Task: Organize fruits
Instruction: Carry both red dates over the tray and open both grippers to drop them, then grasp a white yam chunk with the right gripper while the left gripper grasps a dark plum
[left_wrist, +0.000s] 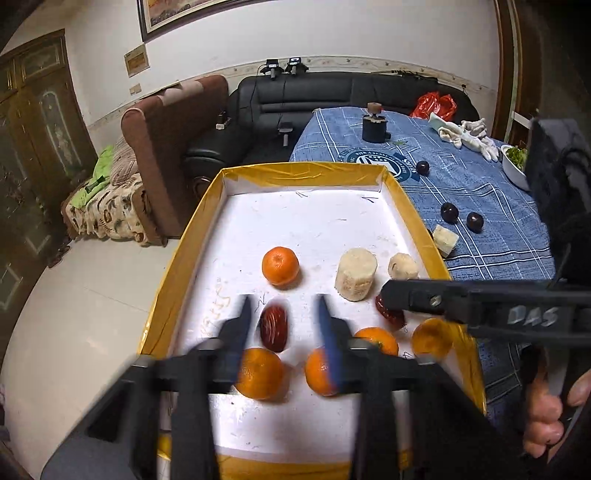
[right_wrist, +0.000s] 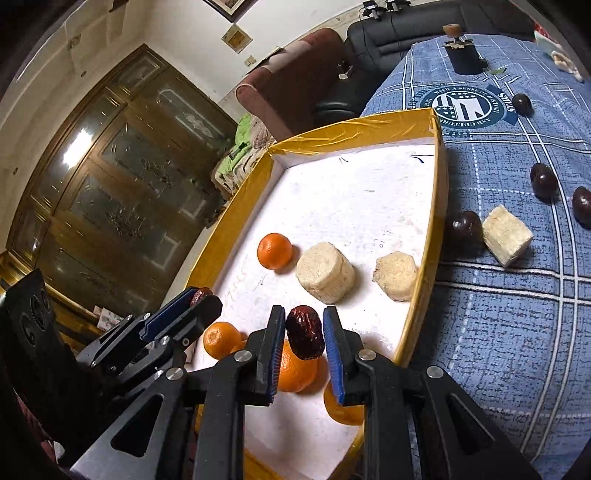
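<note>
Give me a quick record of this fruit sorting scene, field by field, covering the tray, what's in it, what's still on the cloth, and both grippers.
container: yellow-rimmed tray with white floor
in tray: tangerines, one at; two pale cut chunks; red dates
left gripper: open, fingers either side of a red date lying on the tray floor
right gripper: red date between its pads, above the tray; grip contact unclear
outside tray: dark plums, one at, and another pale chunk on the blue tablecloth

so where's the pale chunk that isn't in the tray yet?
On the blue tablecloth just right of the yellow tray, with a dark plum touching the pale chunk on its left.
</note>
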